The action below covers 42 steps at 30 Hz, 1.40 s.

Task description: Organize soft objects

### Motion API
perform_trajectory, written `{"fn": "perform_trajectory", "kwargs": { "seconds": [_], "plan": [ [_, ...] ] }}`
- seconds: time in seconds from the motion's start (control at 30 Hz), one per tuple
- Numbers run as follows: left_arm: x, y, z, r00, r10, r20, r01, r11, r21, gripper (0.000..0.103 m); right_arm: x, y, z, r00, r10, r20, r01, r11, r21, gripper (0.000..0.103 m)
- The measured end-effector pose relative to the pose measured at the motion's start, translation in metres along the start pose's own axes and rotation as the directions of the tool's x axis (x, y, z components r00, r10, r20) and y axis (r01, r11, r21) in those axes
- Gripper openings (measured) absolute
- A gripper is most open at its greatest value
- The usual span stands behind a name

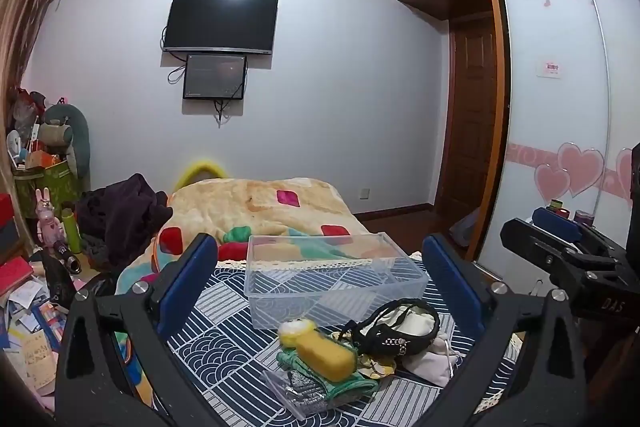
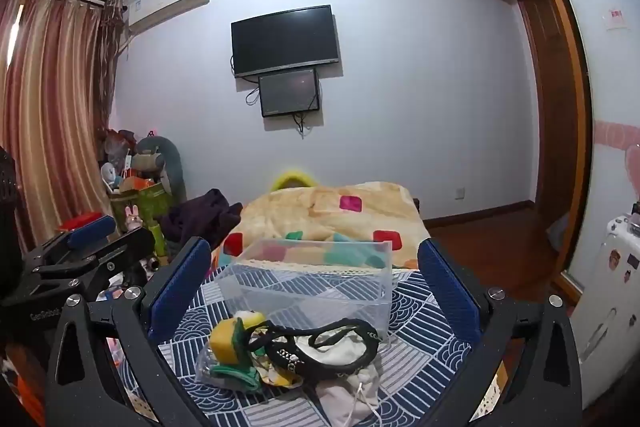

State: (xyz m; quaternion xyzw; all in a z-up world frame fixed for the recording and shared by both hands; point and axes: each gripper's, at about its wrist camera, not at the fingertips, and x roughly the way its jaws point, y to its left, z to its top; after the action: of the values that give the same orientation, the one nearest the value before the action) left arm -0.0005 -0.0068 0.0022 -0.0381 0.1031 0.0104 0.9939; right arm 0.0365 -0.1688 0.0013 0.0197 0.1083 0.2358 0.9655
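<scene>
A pile of soft objects lies on the blue patterned cloth (image 1: 224, 339): a yellow plush toy (image 1: 320, 349), a green cloth (image 1: 344, 385) under it, a black beaded strap (image 1: 394, 337) and a white drawstring pouch (image 1: 430, 363). Behind them stands an empty clear plastic box (image 1: 332, 277). My left gripper (image 1: 320, 267) is open and empty, hovering before the pile. My right gripper (image 2: 316, 275) is open and empty too, facing the same pile (image 2: 296, 351) and the same box (image 2: 320, 275). Each gripper shows at the edge of the other's view.
A cream blanket with coloured squares (image 1: 272, 207) covers the bed beyond the box. Dark clothes (image 1: 120, 215) and cluttered boxes, books and toys (image 1: 36, 227) fill the left side. A wardrobe with sliding doors (image 1: 560, 107) stands on the right.
</scene>
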Motion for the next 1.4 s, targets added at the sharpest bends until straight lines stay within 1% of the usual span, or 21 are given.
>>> {"fn": "perform_trajectory", "kwargs": {
  "seconds": [0.27,0.33,0.63,1.4],
  "plan": [
    [0.0013,0.0028,-0.0009,1.000,-0.006,-0.005,0.006,1.000,-0.014,0.103,0.0022,-0.0027,-0.0030,1.000,0.004,-0.001,-0.004,1.000,0.007,0.103],
    [0.0015,0.0036,-0.0009,1.000,-0.006,-0.005,0.006,1.000,-0.014,0.103,-0.0009,0.0026,-0.0007,1.000,0.003,-0.002,-0.003,1.000,0.006,0.103],
    [0.0016,0.0034,-0.0010,1.000,-0.005,-0.004,0.005,1.000,-0.013,0.103,-0.0036,-0.0001,0.0038,1.000,0.000,-0.002,0.000,1.000,0.011,0.103],
    [0.0016,0.0018,-0.0018,1.000,-0.009,0.001,0.009,1.000,-0.010,0.103,-0.0049,0.0020,0.0008,1.000,0.012,0.014,-0.012,1.000,0.006,0.103]
  ]
}}
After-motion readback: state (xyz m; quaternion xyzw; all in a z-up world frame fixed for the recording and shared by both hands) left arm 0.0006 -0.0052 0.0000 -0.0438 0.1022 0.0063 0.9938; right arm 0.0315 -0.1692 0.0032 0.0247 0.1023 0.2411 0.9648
